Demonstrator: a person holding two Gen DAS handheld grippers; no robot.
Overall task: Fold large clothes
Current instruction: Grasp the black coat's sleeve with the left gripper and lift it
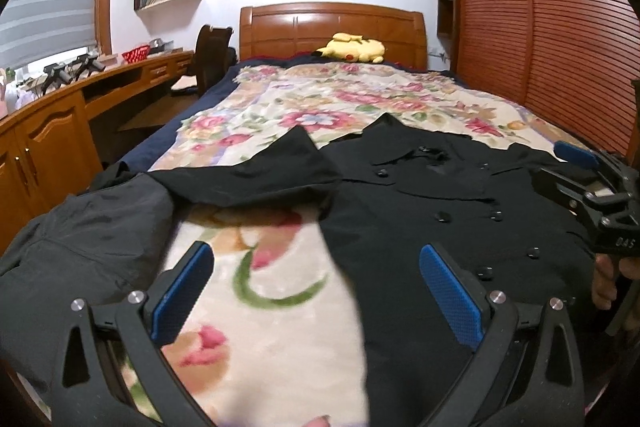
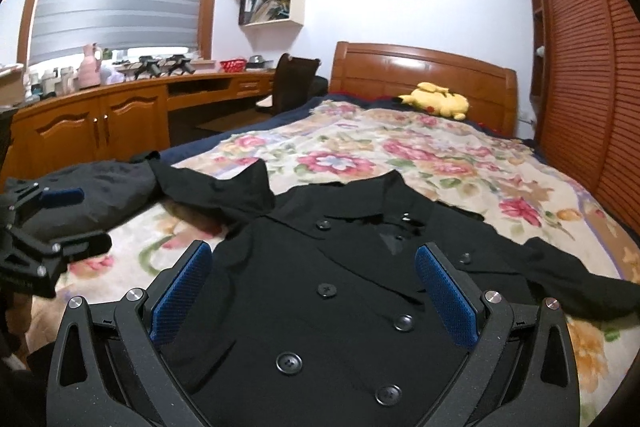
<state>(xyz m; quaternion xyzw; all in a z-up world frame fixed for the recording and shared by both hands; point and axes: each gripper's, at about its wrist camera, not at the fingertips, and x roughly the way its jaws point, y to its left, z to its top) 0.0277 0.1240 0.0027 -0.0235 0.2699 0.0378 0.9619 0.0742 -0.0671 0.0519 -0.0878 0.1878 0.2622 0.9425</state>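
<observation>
A black double-breasted coat [image 2: 352, 291] lies front up on the floral bedspread [image 2: 420, 155], sleeves spread to both sides; it also shows in the left wrist view [image 1: 432, 195]. My left gripper [image 1: 316, 283] is open and empty, above the coat's left edge and the bedspread [image 1: 280, 307]. My right gripper [image 2: 316, 287] is open and empty, just above the coat's chest and buttons. The right gripper also shows at the right in the left wrist view [image 1: 576, 167]. The left gripper shows at the left in the right wrist view [image 2: 68, 215].
A second dark garment [image 1: 80, 239] lies bunched at the bed's left edge. A yellow plush toy [image 1: 352, 49] lies by the wooden headboard [image 1: 332, 27]. A wooden desk [image 1: 60, 115] and a chair [image 1: 212, 55] stand to the left, a slatted wardrobe [image 1: 540, 7] to the right.
</observation>
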